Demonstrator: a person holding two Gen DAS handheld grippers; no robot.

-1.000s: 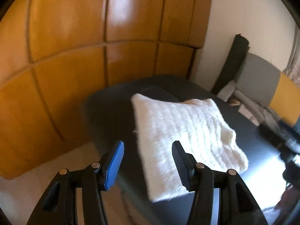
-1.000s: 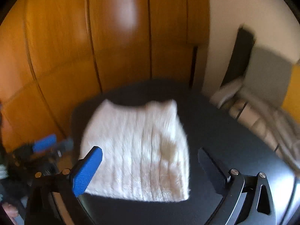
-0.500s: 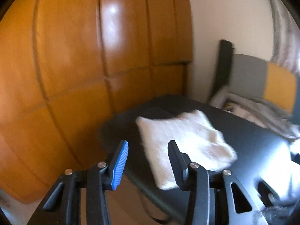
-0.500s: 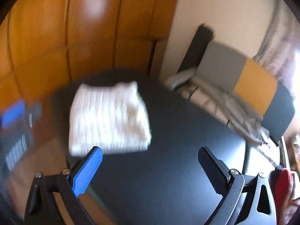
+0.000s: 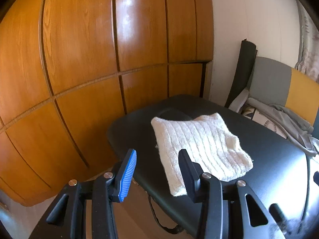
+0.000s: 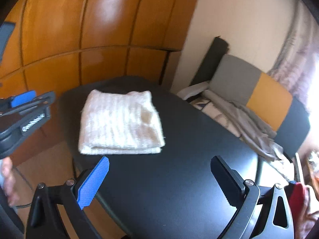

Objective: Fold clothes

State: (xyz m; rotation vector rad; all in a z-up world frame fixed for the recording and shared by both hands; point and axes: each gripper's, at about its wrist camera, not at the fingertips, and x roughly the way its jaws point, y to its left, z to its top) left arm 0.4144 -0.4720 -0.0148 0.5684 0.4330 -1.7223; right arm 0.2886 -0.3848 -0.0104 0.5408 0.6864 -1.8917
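A white ribbed knit garment [image 5: 199, 147] lies folded into a thick square on the near-left part of the black table [image 5: 269, 159]. My left gripper [image 5: 157, 155] hovers off the table's left corner, short of the garment, open with nothing between its fingers. In the right wrist view the same garment [image 6: 119, 123] lies farther back on the table [image 6: 179, 189]. My right gripper [image 6: 160, 160] hangs above bare tabletop in front of it, open wide and empty. The left gripper [image 6: 30, 101] shows at that view's left edge.
Orange wooden wardrobe doors [image 5: 99, 69] stand close behind and left of the table. A grey and yellow chair [image 6: 249, 83] with grey clothes [image 6: 249, 123] draped on it stands at the right. A red cloth [image 6: 299, 199] and a hand [image 6: 8, 181] show at the edges.
Both grippers have drawn back from the garment, which now looks smaller and farther off. The right view has swung right, bringing the chair in. The left jaws have narrowed a little.
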